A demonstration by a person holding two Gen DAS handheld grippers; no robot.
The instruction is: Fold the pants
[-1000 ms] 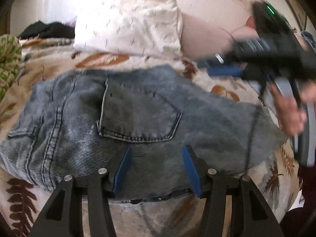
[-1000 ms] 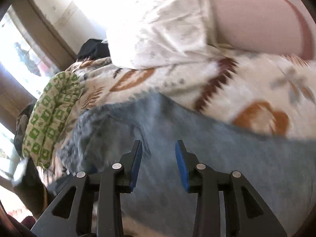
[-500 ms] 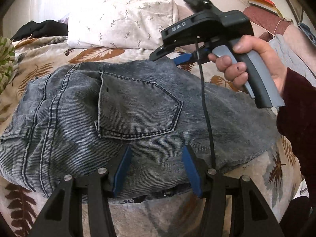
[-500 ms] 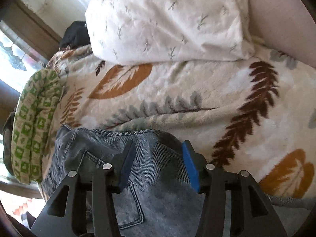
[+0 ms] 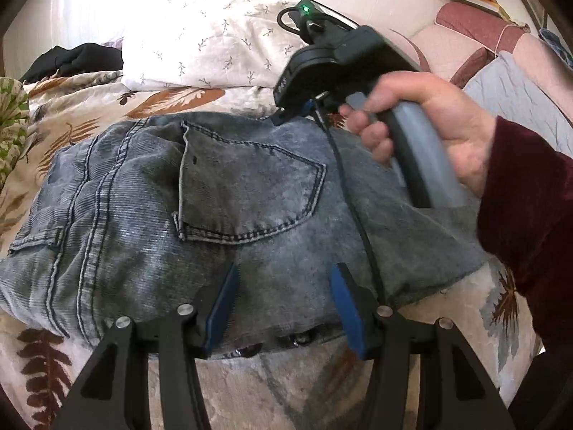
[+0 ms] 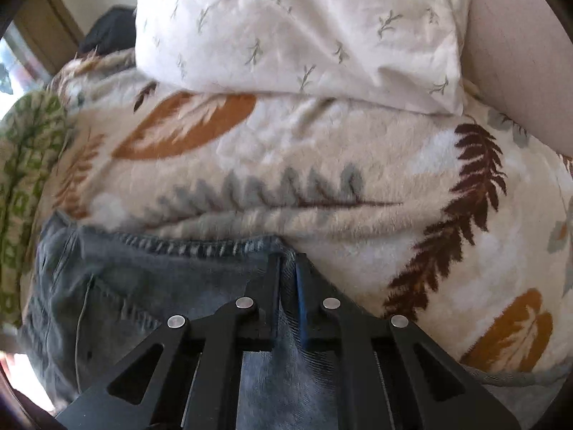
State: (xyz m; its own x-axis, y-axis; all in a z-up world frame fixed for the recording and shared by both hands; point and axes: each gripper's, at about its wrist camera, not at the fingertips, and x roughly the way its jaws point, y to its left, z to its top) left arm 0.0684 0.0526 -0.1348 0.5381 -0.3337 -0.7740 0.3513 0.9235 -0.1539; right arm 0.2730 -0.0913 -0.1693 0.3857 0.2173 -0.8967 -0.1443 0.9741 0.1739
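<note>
1. Left wrist view: a bed blanket (image 5: 89, 114), cream with brown, orange and grey leaf print, is covering the bed and carrying everything else.
2. A white pillow (image 5: 215, 36) with small sprig print is lying at the far side of the blanket; a dark garment (image 5: 75, 59) is sitting to its left, and a green-patterned cloth (image 5: 10, 122) is showing at the left edge.
3. The pants (image 5: 150, 215), grey-blue washed denim, are lying folded on the blanket, back pocket (image 5: 247, 190) facing up, waist end toward the far side.
4. A hand (image 5: 429, 122) in a dark red sleeve (image 5: 530, 222) is gripping the handle of the right claw (image 5: 286, 116), which is angling down onto the far edge of the pants.
5. Right wrist view: the right claw (image 6: 288, 286) is sitting together, pinching a ridge of denim at the top edge of the pants (image 6: 143, 286); its jaws have just been closing, with the cloth between them.
6. The left claw (image 5: 283, 304) is standing apart over the near edge of the pants, its blue pads (image 5: 222, 308) clamping nothing.
7. A black cable (image 5: 354, 215) is running from the right claw across the denim.
</note>
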